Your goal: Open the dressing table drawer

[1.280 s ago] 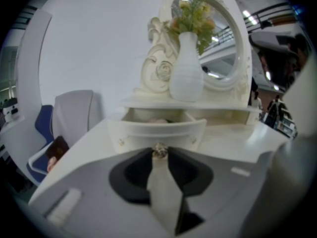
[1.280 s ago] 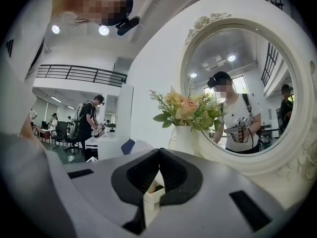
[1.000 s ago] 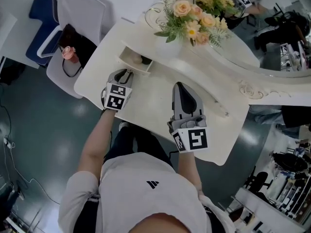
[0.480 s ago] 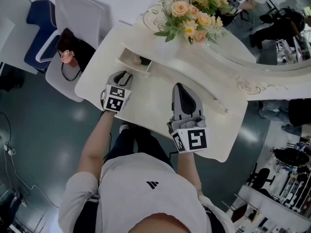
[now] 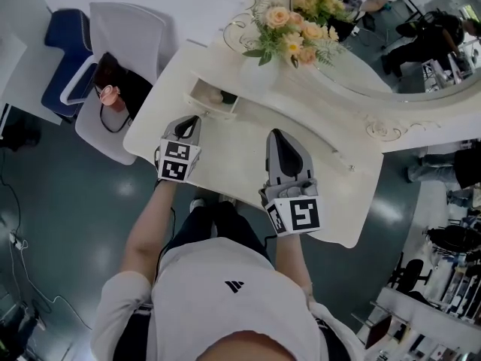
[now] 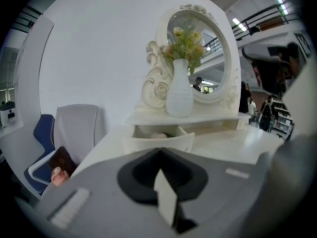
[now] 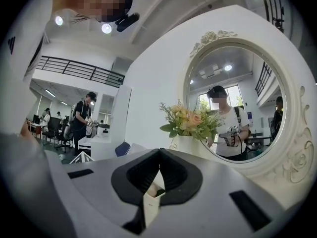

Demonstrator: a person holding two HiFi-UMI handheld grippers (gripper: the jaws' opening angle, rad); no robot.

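Observation:
The white dressing table has a small drawer standing pulled out at its back left, with a pale thing and a dark thing inside. My left gripper hovers just in front of the drawer, apart from it, shut and empty. In the left gripper view the closed jaws of the left gripper point at the drawer's front panel. My right gripper is over the middle of the tabletop, shut with nothing in it. In its own view the right gripper faces the vase and mirror.
A white vase of flowers stands on the raised shelf behind the drawer, before an oval mirror. Left of the table is a white chair with a dark bag on it, and a blue chair beyond.
My left gripper has drawn back a little from the drawer and its jaws have come together. The right gripper has hardly shifted. The drawer stays pulled out.

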